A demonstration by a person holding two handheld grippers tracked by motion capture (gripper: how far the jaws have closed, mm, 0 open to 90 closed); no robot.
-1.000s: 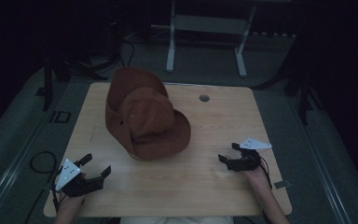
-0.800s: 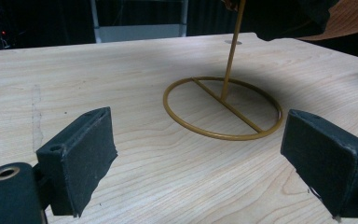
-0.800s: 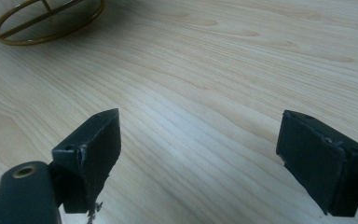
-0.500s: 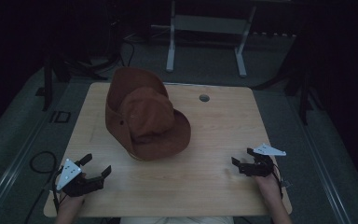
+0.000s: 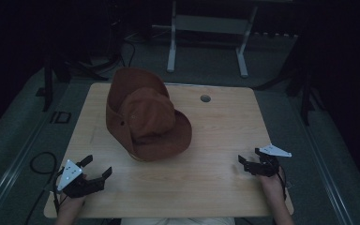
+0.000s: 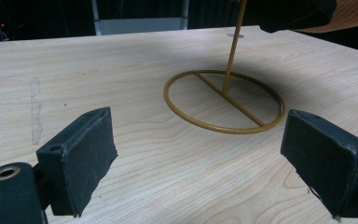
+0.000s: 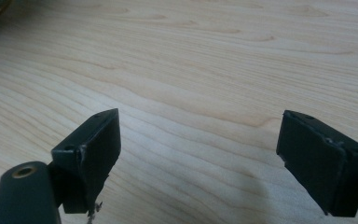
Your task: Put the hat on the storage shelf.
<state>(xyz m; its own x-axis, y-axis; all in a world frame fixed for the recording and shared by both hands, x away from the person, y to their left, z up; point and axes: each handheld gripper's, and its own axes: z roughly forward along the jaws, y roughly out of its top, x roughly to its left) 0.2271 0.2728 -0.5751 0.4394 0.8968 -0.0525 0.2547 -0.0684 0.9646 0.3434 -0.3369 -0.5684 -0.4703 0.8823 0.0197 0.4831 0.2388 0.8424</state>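
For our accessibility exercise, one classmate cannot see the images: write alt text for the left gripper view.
A gold wire stand, a ring base with a crossbar and an upright rod, sits on a pale wooden table. The left tool points at it from nearer the camera, its two black jaws wide apart and empty. A brown hat shows at the top right corner.

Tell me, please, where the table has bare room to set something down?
The table is bare along the near edge between the left gripper and right gripper, and right of the hat past the hole. The middle-left is crowded: the hat hangs over its stand, whose ring base takes up tabletop underneath.
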